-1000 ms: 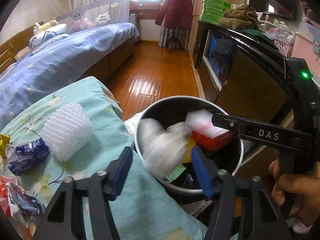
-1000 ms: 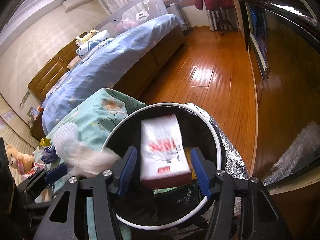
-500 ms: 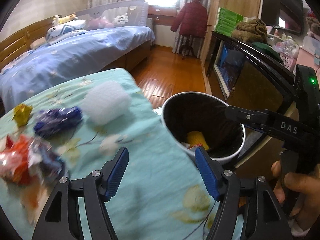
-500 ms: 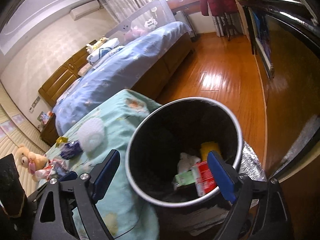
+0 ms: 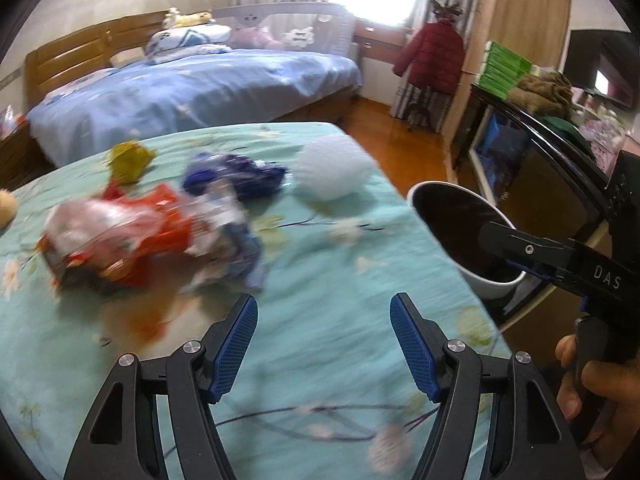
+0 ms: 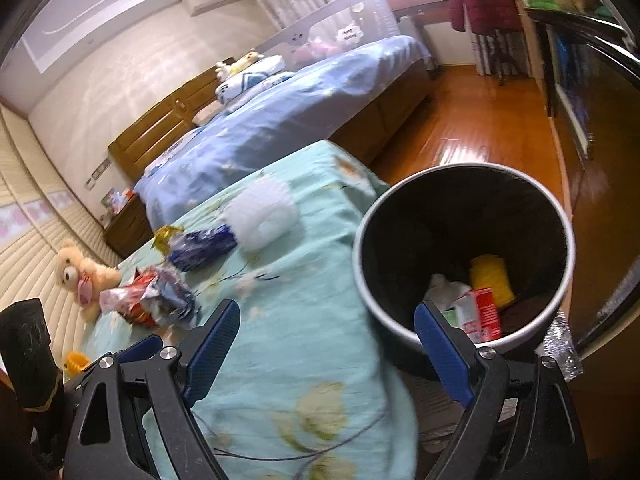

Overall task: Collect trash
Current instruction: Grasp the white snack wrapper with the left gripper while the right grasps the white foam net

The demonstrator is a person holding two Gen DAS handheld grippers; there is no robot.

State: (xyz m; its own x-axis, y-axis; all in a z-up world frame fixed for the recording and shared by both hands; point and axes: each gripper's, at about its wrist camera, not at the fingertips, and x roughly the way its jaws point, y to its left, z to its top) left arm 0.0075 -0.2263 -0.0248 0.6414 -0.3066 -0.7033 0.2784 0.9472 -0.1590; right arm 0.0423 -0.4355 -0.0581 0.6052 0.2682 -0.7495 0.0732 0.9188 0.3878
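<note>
- Two grippers, both released and empty: the left gripper (image 5: 323, 344) has swung from over the bin back above the bench (image 5: 328, 360); a second ago a white wad was blurring between its fingers.
- Right gripper (image 6: 326, 354) hangs at the bench's corner by the bin (image 6: 558, 280); a second ago it clasped a red-and-white box (image 6: 486, 312), which now lies inside the bin with a yellow sponge (image 6: 491, 278) and white wad (image 6: 442, 290).
- Left on the bench: white foam net (image 5: 334, 172) near the far corner beside the bin, blue wrapper (image 5: 240, 176) next to it, yellow wrapper (image 5: 130, 158) by the far edge, and a red-orange wrapper heap (image 5: 132, 236) toward the left edge.
</note>
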